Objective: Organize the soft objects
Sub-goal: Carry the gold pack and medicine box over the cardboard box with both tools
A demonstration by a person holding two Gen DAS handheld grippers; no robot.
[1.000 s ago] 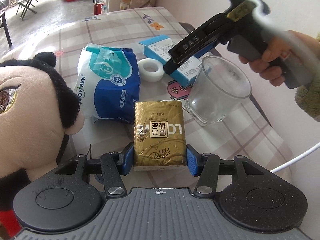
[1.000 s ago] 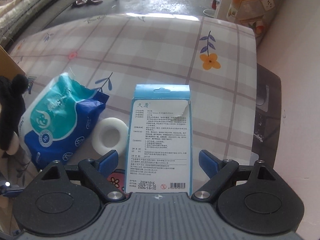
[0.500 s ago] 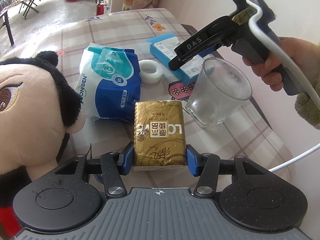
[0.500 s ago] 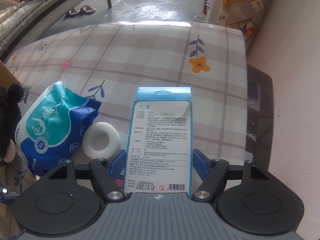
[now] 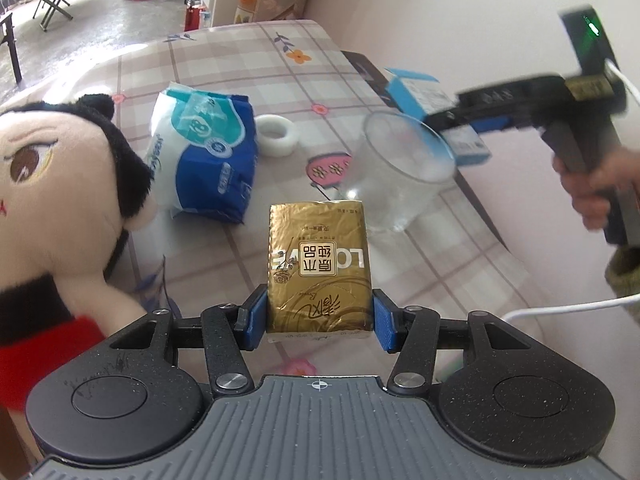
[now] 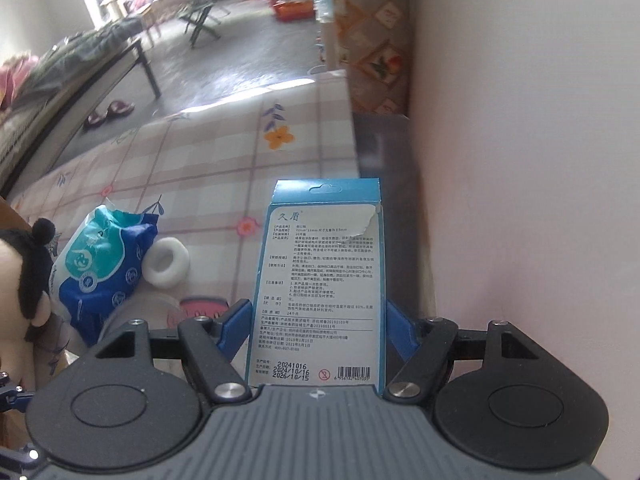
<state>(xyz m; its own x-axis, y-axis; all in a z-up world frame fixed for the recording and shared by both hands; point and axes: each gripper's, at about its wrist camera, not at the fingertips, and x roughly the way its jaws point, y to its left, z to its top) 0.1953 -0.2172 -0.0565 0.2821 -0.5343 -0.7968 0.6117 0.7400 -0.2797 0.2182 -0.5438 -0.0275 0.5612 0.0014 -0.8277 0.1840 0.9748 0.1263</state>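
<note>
My left gripper (image 5: 318, 316) is shut on a gold tissue pack (image 5: 318, 268), its blue pads pressing both long sides just above the checked tablecloth (image 5: 224, 60). The right gripper (image 6: 318, 320) is shut on a blue-and-white cardboard box (image 6: 320, 280), held in the air past the table's right edge, close to the wall. From the left wrist view that box (image 5: 416, 92) hangs behind a clear glass cup (image 5: 404, 172). A plush doll (image 5: 60, 184) lies at the left, with a blue-and-white soft tissue bag (image 5: 204, 152) beside it.
A white tape roll (image 5: 276, 136) sits between the tissue bag and the cup. A person's hand (image 5: 592, 184) grips the right tool's handle, and a white cable (image 5: 560, 304) trails from it. A pale wall (image 6: 520, 160) borders the table's right side.
The right gripper closed on the blue box, lifted it off the table and carried it right, rolling as it went. The left gripper kept still with the gold pack.
</note>
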